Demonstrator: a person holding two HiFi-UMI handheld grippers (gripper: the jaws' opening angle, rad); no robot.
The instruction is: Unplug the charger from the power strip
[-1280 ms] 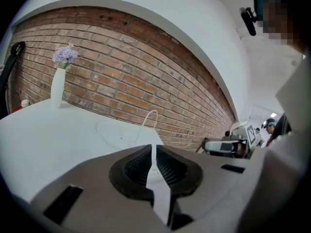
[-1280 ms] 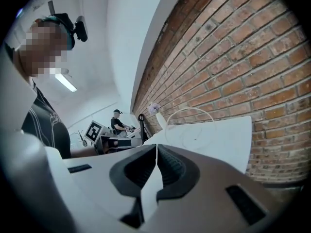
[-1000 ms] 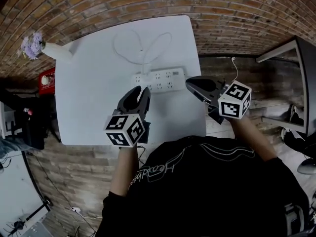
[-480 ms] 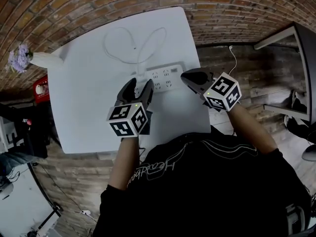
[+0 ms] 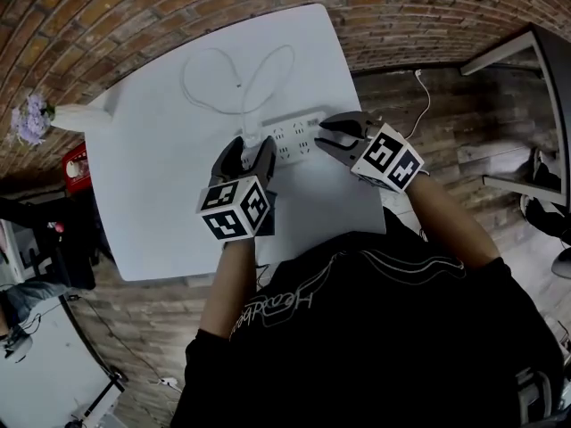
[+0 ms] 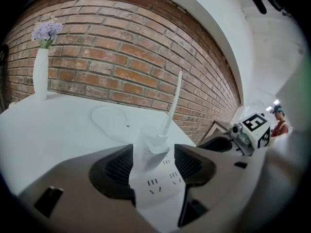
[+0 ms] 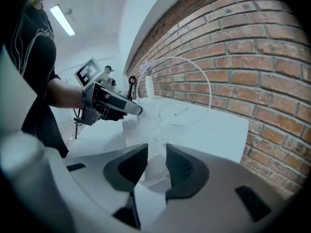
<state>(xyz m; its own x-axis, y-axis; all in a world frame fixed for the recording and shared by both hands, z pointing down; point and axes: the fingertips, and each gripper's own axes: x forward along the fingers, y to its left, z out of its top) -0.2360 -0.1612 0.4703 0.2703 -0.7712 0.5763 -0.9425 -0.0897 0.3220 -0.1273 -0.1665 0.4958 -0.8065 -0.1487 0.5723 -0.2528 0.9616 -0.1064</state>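
A white power strip [image 5: 294, 135] lies on the white table [image 5: 152, 176], with a white charger [image 5: 252, 135] plugged into its left end. My left gripper [image 5: 250, 147] straddles the charger [image 6: 151, 147]; its jaws have just been opening and stand wide, with a gap on both sides. The charger's cable [image 6: 175, 96] rises from it and loops over the table [image 5: 201, 65]. My right gripper [image 5: 324, 134] is at the strip's right end. Its jaws have just been opening, and the strip's end [image 7: 154, 166] lies between them without visible pressure.
A white vase with purple flowers [image 5: 71, 114] stands at the table's far left corner, by the brick wall [image 6: 121, 57]. The table's right edge [image 5: 361, 150] runs just beside my right gripper, with wooden floor past it. A red object [image 5: 76, 160] sits left of the table.
Both grippers came down and forward onto the strip. The left jaws spread from nearly closed to wide around the charger. The right jaws went from shut to open at the strip's end.
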